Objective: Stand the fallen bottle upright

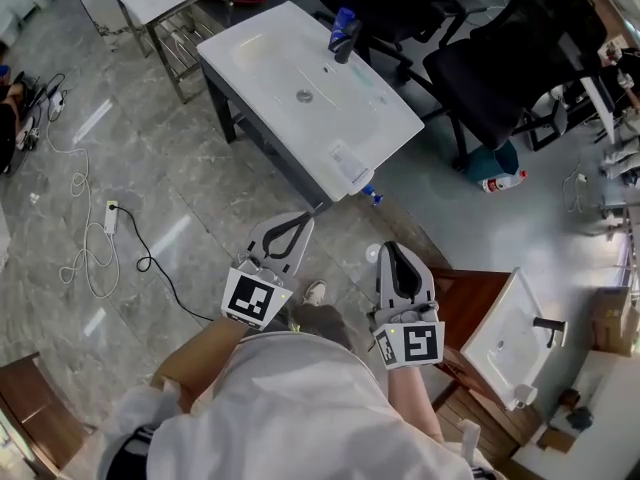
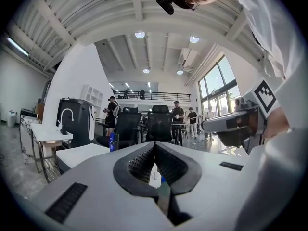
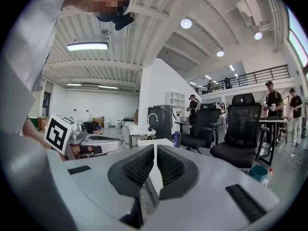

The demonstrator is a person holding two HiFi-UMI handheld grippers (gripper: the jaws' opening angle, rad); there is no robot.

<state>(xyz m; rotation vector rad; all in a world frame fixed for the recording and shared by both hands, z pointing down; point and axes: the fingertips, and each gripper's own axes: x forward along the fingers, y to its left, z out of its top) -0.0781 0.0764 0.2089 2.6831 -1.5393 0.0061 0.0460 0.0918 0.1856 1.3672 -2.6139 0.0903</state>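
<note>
Left gripper [image 1: 303, 220] and right gripper [image 1: 396, 248]: both jaw pairs pressed together, nothing between them. 1 blue bottle [image 1: 343, 33] on white basin [image 1: 270, 68], far rim, well apart from both.

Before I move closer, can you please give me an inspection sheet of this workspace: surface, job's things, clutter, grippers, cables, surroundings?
Surface: white washbasin top on a dark frame.
Job's things: blue bottle at the basin's far edge; in both gripper views it looks upright.
Clutter: white bottle with red cap lying on the floor at right; small blue item below the basin's near corner.
Grippers: left gripper and right gripper, tongs shut, nothing between them, both short of the basin.
Cables: white cable and black cable loose on the floor at left, by a power strip.
Surroundings: black office chairs; second basin at lower right; people in the background.
</note>
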